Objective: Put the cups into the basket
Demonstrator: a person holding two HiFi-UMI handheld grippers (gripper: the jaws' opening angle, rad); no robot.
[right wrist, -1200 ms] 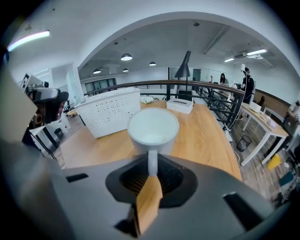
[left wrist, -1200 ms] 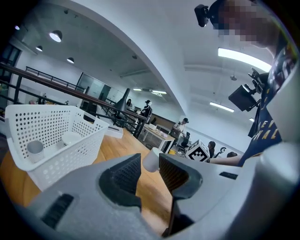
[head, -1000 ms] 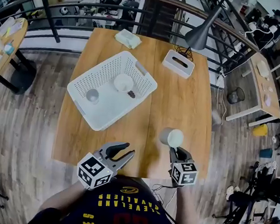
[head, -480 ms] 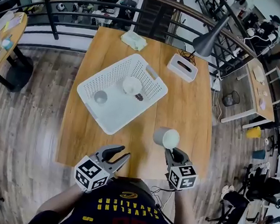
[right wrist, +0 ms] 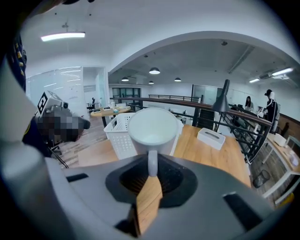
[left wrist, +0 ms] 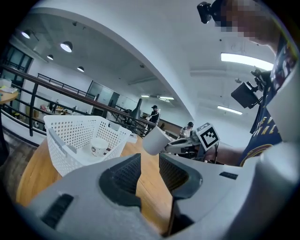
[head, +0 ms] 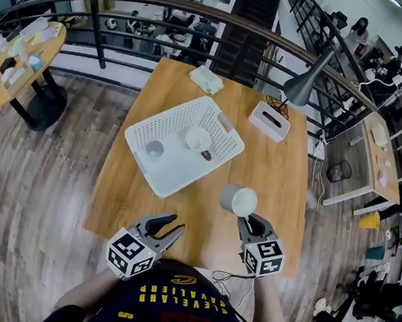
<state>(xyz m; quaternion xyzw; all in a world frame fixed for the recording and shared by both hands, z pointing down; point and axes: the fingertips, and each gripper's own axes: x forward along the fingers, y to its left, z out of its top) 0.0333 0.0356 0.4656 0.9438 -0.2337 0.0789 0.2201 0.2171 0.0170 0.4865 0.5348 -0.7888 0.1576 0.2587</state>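
Cup (head: pixel 238 200) carried higher than before, handle pinched in right gripper (head: pixel 252 221) fingers, left gripper (head: pixel 178 223) fingers apart, empty

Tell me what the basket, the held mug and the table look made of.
Basket: likely plastic, matte white; moulded lattice of holes.
Mug: probably ceramic, smooth white; thick wall, solid handle.
Table: wood or veneer, light sheen; grain and a centre seam.
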